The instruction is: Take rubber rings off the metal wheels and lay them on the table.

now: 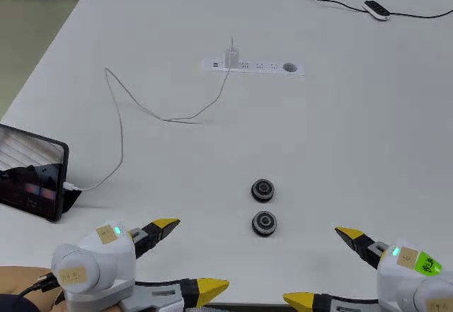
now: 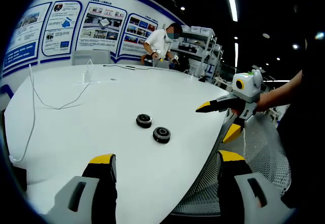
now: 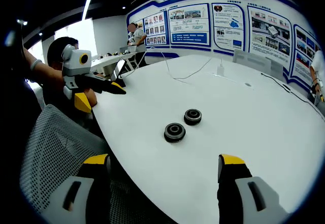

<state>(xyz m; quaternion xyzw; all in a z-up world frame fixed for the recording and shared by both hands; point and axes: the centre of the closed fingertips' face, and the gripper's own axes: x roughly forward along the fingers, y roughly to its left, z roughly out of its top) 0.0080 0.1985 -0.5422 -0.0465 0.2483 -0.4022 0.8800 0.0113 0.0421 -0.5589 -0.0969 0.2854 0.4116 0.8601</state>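
Two small black-rimmed metal wheels lie flat on the white table: a far wheel and a near wheel, close together. Both also appear in the left gripper view, far wheel and near wheel, and in the right gripper view, far wheel and near wheel. My left gripper is open at the table's front edge, left of the wheels. My right gripper is open to their right. Neither holds or touches anything.
A white power strip with a plugged charger lies farther back, and its white cable runs to a dark tablet at the left. A black cable with an adapter lies far right. A mesh chair sits below the table edge.
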